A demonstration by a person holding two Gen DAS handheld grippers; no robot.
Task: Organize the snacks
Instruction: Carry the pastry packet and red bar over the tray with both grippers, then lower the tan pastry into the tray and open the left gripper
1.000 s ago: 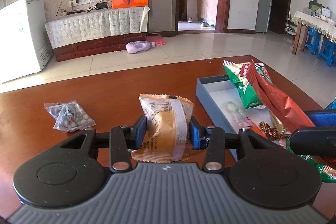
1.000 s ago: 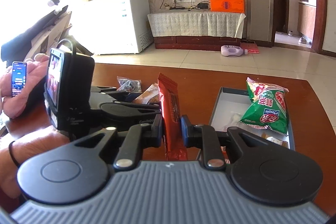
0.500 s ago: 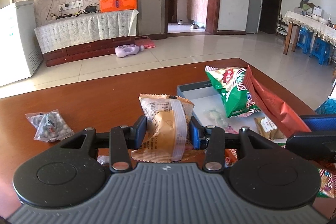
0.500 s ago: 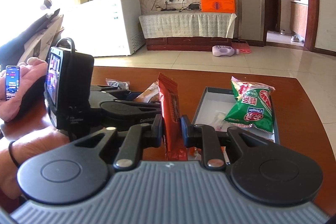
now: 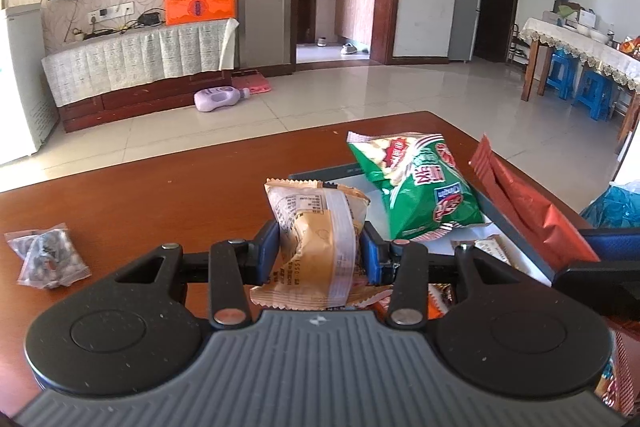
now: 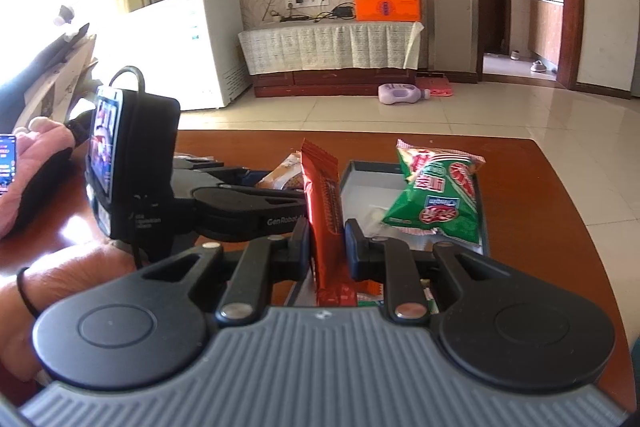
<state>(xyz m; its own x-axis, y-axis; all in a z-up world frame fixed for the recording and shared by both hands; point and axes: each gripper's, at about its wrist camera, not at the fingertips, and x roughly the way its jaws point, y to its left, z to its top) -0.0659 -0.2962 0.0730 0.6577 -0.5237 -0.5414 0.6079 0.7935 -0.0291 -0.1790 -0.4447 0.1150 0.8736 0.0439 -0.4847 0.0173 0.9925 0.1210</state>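
My left gripper is shut on a tan pastry packet and holds it upright over the near left edge of the grey snack box. My right gripper is shut on a red snack packet, also seen in the left wrist view, held upright beside the box. A green chip bag lies in the box with other small packets. The left gripper shows in the right wrist view, just left of the red packet.
A clear bag of dark snacks lies on the brown table at the left. A blue bag sits at the right edge. A person's hand with a phone is at the left.
Both grippers have moved right, toward the box, each keeping its packet. The box and green bag now sit closer in front of the left gripper.
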